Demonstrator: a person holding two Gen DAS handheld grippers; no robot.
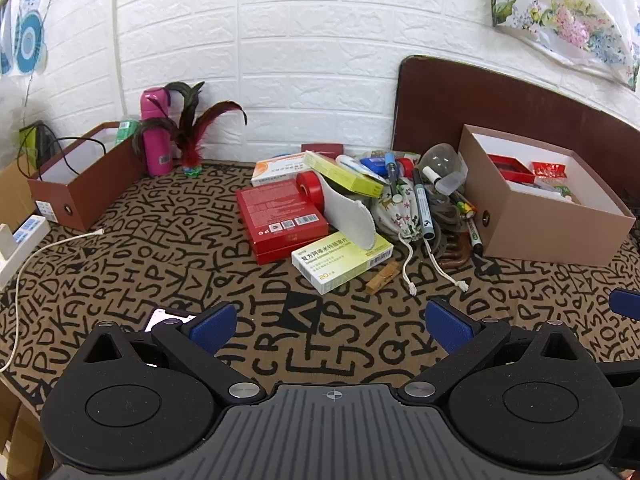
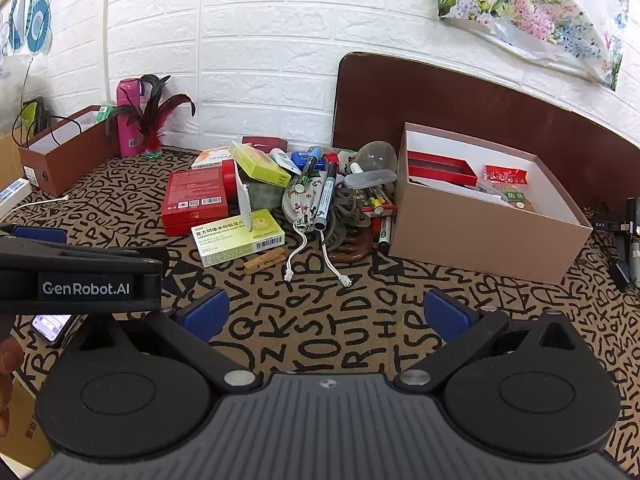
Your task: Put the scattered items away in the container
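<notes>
A pile of scattered items lies mid-table: a red box point(image 1: 280, 216), a yellow-green medicine box point(image 1: 342, 258), a white insole point(image 1: 348, 216), a floral drawstring pouch point(image 1: 396, 210), markers point(image 1: 422, 204), red tape point(image 1: 308, 184) and a wooden clothespin point(image 1: 383, 277). The open tan container point(image 1: 540, 220) stands to the right of the pile, holding red items. The same pile point(image 2: 240, 236) and container point(image 2: 480, 232) show in the right wrist view. My left gripper point(image 1: 332, 324) is open and empty, short of the pile. My right gripper point(image 2: 326, 314) is open and empty too.
A second brown box point(image 1: 76, 184) stands at the far left with a pink bottle point(image 1: 154, 136) and a feather shuttlecock point(image 1: 192, 132) beside it. A phone point(image 2: 52, 328), a power strip point(image 1: 16, 240) and a white cable point(image 1: 36, 264) lie left. A dark board point(image 1: 500, 100) leans behind the container.
</notes>
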